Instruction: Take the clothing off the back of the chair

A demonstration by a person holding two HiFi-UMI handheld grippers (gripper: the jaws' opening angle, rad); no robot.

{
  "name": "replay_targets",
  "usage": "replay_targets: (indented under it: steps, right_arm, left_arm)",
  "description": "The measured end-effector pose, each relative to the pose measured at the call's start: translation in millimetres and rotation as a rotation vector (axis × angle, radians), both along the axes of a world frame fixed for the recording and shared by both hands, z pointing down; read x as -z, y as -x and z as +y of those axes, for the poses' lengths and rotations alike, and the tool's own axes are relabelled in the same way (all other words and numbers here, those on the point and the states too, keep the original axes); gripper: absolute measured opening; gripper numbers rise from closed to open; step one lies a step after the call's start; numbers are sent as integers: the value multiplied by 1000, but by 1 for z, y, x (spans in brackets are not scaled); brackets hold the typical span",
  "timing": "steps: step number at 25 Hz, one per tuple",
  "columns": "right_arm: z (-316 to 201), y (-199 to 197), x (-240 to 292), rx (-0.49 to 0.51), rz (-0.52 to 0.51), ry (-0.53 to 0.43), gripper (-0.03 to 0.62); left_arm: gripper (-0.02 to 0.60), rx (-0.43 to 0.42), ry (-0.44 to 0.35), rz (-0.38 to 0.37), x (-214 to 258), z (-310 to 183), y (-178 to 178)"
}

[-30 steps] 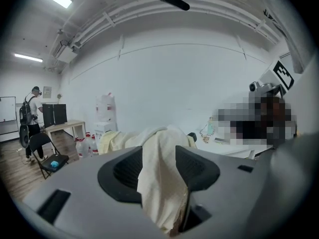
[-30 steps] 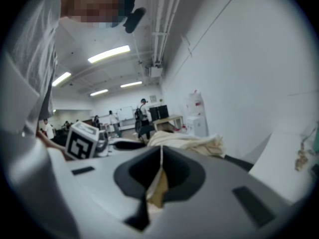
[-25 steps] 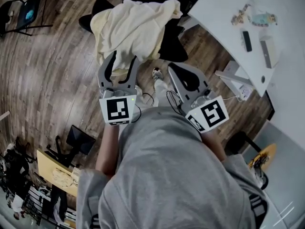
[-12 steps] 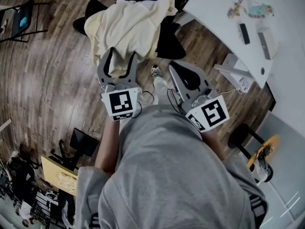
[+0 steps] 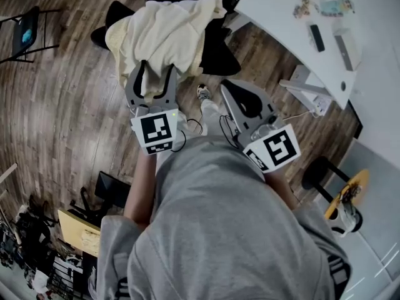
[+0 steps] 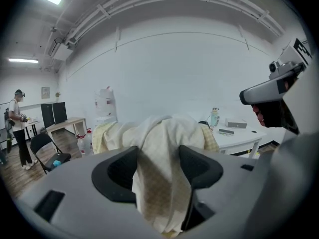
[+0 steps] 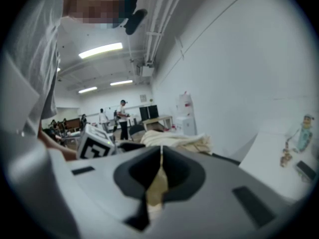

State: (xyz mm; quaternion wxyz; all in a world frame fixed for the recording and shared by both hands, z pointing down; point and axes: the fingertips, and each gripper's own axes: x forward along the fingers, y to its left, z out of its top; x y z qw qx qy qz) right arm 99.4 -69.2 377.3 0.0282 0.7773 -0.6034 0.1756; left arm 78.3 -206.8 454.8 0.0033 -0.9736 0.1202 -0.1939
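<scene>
A cream garment (image 5: 165,33) is draped over the back of a black chair (image 5: 219,55). My left gripper (image 5: 155,67) sits at the garment's near hem. In the left gripper view the garment (image 6: 164,133) hangs in the gap of my left gripper (image 6: 158,152). Its jaws have just been opening and stand wide, not pressing the cloth. My right gripper (image 5: 225,85) is to the right, beside the chair's seat, with its jaws together and nothing held. In the right gripper view the garment (image 7: 177,141) lies beyond my right gripper (image 7: 161,151).
A white table (image 5: 294,11) with small items stands at the right, with a white box (image 5: 306,95) below its edge. A folding chair (image 5: 25,33) stands at far left, a stool (image 5: 322,174) at right. A person (image 6: 20,128) stands in the background.
The left gripper has come closer to the garment's hem and its jaws have spread wider around the cloth. The right gripper has stayed where it was.
</scene>
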Motion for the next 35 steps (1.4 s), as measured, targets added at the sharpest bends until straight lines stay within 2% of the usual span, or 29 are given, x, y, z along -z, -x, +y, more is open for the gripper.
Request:
replay_targets:
  steps: [6,18,30,35]
  right_arm:
    - [5,0,0,-19,0,3,35]
    - [9,1,1,-36,9,6,35]
    - [7,2,3,-38,13,4,35]
    - [5,4,4,-48,1,-6,35]
  left_arm:
    - [291,0,9,2,-1,-1,-1]
    - [238,-12,14,-16,-3,-4,-2]
    - [127,-36,34,-24,-3,-4,-2]
    - [100,-40,48,-19,-1,-4,-1]
